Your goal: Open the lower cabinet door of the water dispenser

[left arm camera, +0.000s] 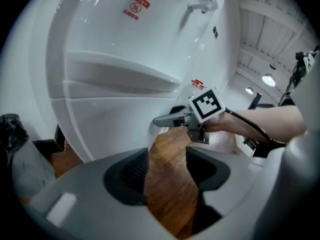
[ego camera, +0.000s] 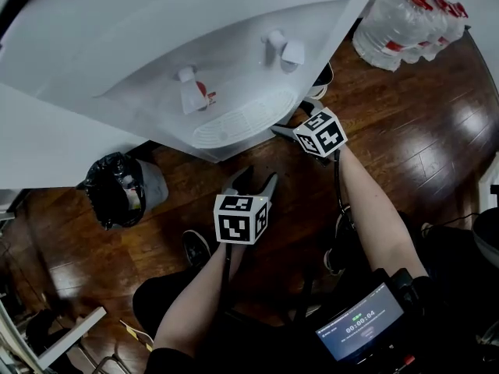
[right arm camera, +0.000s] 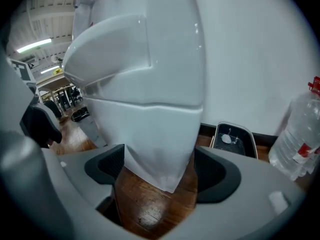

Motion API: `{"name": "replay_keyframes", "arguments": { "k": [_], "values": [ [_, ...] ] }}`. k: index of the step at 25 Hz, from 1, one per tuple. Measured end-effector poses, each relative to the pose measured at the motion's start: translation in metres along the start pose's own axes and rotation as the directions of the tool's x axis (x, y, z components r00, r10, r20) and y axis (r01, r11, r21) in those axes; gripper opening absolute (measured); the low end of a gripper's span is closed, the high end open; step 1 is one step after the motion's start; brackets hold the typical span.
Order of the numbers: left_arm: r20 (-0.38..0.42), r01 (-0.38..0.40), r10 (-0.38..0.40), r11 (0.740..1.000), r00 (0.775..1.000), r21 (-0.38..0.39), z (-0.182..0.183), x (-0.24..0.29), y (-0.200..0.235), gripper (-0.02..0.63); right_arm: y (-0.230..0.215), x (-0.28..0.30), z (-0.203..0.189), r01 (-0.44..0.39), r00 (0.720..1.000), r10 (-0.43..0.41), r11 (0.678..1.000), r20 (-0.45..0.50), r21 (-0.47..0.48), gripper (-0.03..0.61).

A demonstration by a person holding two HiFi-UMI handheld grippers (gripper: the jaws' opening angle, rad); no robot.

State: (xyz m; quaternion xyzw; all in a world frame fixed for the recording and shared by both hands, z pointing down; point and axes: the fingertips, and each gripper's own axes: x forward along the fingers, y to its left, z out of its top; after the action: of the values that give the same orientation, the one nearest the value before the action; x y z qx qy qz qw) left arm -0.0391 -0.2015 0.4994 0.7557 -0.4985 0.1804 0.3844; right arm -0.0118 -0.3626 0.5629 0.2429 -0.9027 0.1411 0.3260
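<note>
Forearms reach down and forward from the person, each ending in a gripper. Low beside the white water dispenser [ego camera: 195, 61], the right gripper [ego camera: 287, 128] has its jaws spread wide and empty. They line up on the near edge of the lower cabinet door [right arm camera: 150, 134], apparently to catch it and pull. The left gripper [ego camera: 260, 176] hangs apart over the wooden floor [ego camera: 405, 146], jaws partly open on nothing, probably leaving swing room. The door looks shut.
</note>
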Motion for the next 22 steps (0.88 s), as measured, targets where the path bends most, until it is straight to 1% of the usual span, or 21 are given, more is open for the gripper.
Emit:
{"name": "replay_keyframes", "arguments": {
  "k": [2, 4, 7, 10, 13, 17, 20, 22],
  "values": [
    [-0.008, -0.009, 0.009, 1.0, 1.0, 0.01, 0.0, -0.002, 0.005, 0.253, 0.0, 0.006, -0.004, -0.009, 1.0, 0.008, 1.0, -0.019, -0.025, 0.436],
    [-0.005, -0.018, 0.017, 1.0, 1.0, -0.012, 0.001, -0.005, 0.012, 0.253, 0.0, 0.009, -0.006, -0.006, 0.999, 0.005, 0.999, -0.034, -0.035, 0.443],
    [0.006, -0.017, 0.017, 0.999, 1.0, -0.037, 0.008, -0.007, 0.017, 0.253, 0.002, 0.007, -0.005, 0.008, 0.999, -0.009, 1.0, -0.038, -0.021, 0.443],
    [0.006, -0.002, 0.002, 1.0, 1.0, -0.024, 0.013, -0.006, 0.014, 0.252, 0.008, 0.0, -0.011, 0.022, 0.998, -0.022, 1.0, -0.053, -0.005, 0.442],
    [-0.006, 0.008, -0.008, 1.0, 1.0, 0.006, 0.007, -0.006, 0.005, 0.253, 0.02, -0.012, -0.027, 0.015, 0.994, -0.016, 1.0, -0.105, -0.013, 0.442],
    [-0.024, 0.01, -0.01, 1.0, 1.0, 0.017, -0.01, -0.016, -0.011, 0.252, 0.044, -0.039, -0.052, -0.004, 0.986, 0.0, 1.0, -0.165, -0.023, 0.442],
    [-0.031, 0.011, -0.01, 1.0, 0.999, 0.025, -0.02, -0.025, -0.023, 0.252, 0.067, -0.06, -0.073, -0.02, 0.977, 0.006, 0.998, -0.212, -0.063, 0.44],
    [-0.022, 0.023, -0.023, 0.999, 1.0, 0.034, -0.027, -0.032, -0.032, 0.251, 0.086, -0.074, -0.09, -0.035, 0.967, 0.008, 0.994, -0.253, -0.104, 0.423]
  ]
}}
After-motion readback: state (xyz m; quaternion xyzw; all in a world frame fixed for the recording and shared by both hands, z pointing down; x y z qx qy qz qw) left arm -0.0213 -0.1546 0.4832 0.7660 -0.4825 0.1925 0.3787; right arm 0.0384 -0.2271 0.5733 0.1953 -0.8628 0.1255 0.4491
